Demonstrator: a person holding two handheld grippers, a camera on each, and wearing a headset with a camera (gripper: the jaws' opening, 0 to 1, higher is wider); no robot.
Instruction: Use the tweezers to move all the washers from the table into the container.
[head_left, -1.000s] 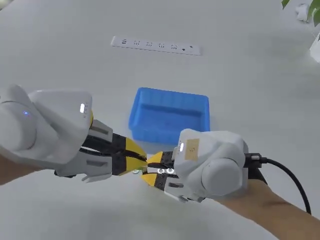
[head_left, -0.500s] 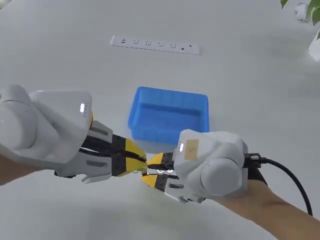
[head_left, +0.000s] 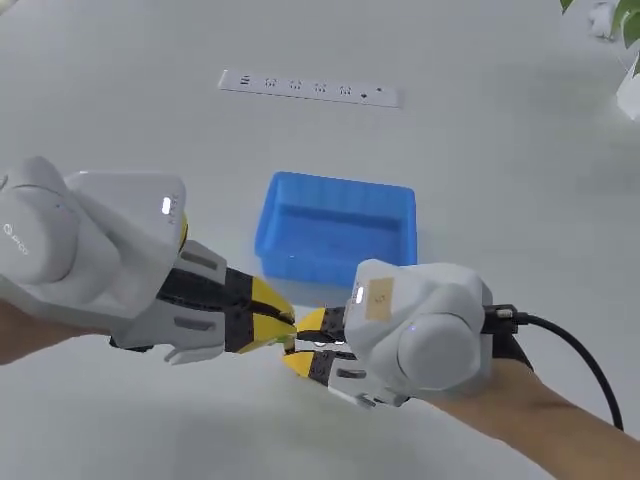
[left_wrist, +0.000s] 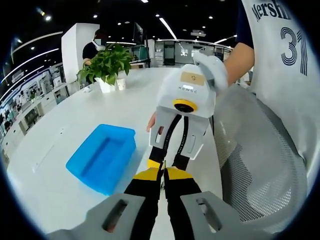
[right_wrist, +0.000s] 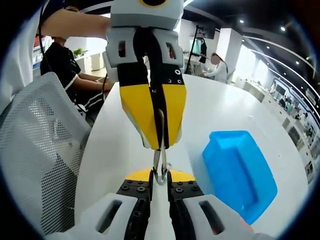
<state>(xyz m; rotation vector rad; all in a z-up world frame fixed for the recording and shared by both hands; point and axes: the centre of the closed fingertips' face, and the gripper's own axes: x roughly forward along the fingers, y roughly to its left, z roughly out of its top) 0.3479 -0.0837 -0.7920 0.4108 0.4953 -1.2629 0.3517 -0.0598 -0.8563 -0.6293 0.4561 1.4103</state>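
Observation:
My two grippers meet jaw to jaw just in front of the blue container (head_left: 320, 262). The left gripper (head_left: 283, 322) points right and the right gripper (head_left: 300, 346) points left. In the right gripper view, thin silver tweezers (right_wrist: 160, 159) run from between the left gripper's yellow jaws down into the right gripper (right_wrist: 160, 178). Both pairs of jaws are shut on the tweezers. In the left gripper view, the left gripper (left_wrist: 163, 176) touches the tips of the right one, with the container (left_wrist: 102, 155) to its left. The container (right_wrist: 240, 165) looks empty.
A white power strip (head_left: 308, 90) lies on the white table beyond the container. Green plant leaves (head_left: 628, 25) reach in at the far right corner. A grey mesh chair (left_wrist: 260, 165) stands at the table's near edge. People sit at desks in the background.
Both grippers stay jaw to jaw in the same place. The left gripper's body has tipped slightly; the container has not moved.

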